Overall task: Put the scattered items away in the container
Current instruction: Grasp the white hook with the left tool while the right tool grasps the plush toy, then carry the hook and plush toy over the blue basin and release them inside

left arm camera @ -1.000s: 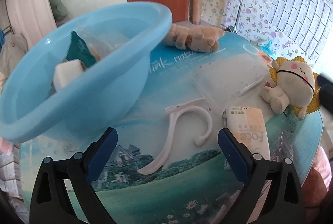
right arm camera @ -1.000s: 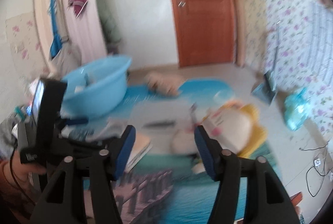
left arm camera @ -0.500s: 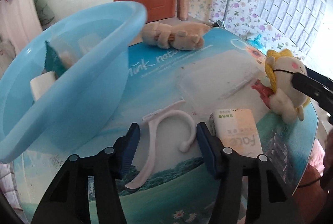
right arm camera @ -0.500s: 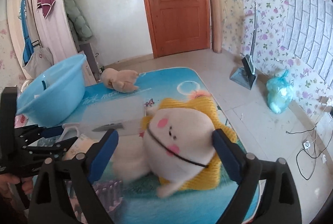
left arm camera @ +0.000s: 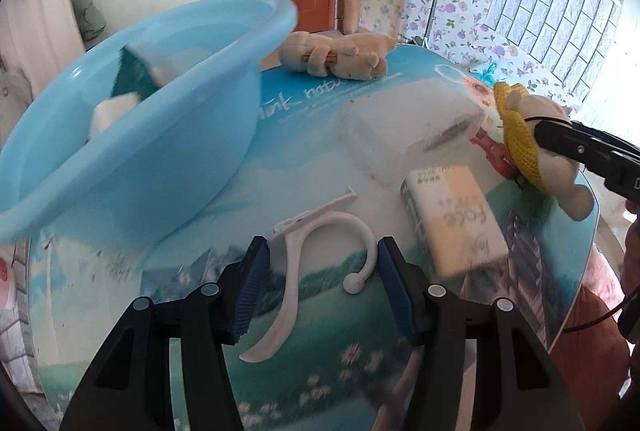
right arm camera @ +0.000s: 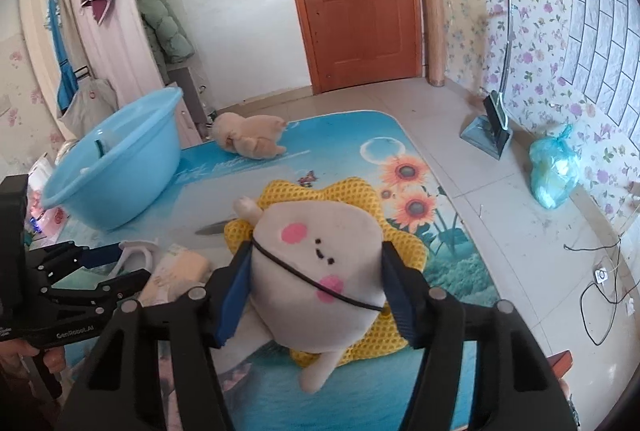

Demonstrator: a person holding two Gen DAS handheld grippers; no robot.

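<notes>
Partly done, judging by the blue basin (left arm camera: 132, 135): already holding a teal packet (left arm camera: 134, 77) and a couple of pale items, standing at the left of the printed surface (left arm camera: 320, 371)

Still scattered outside it: a white hook-shaped hanger (left arm camera: 320, 255), a pack of face tissues (left arm camera: 456, 219) just right of that, a clear plastic box (left arm camera: 404, 127) further back, a tan plush (left arm camera: 336, 55) lying beside the basin rim, and a white plush on a yellow mesh cushion (right arm camera: 316, 271) at the right edge

Left gripper (left arm camera: 322, 287) spread wide on either side of the hanger's hook, pads not touching it, so nothing gripped there yet

Right gripper (right arm camera: 312, 291) pressed against both flanks of the white plush, apparently clamping it; lifted or merely pinched in place, hard to tell

Remaining, probably: carry the plush across to the basin, close on the hanger, then tissues, box and tan plush
</notes>
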